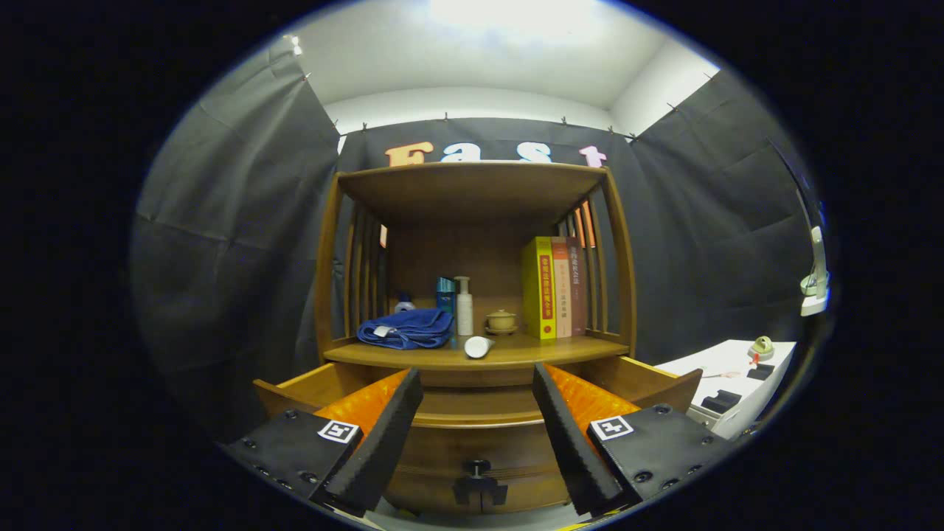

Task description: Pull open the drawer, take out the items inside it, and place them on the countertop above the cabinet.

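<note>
Already the wooden drawer (pixel 472 413) stands pulled out, its dark knob (pixel 478 467) between the fingers of the hand-held gripper (pixel 478 398), spread wide and empty. Beyond, a folded blue towel (pixel 406 328) and a toppled white cup (pixel 478 346) lie on the wooden countertop (pixel 516 357); whether anything remains inside, I cannot tell.

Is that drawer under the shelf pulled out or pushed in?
Pulled out. The drawer juts toward the open gripper, its side walls reaching forward from under the countertop, its knob between the fingers. Its inside is hidden.
</note>
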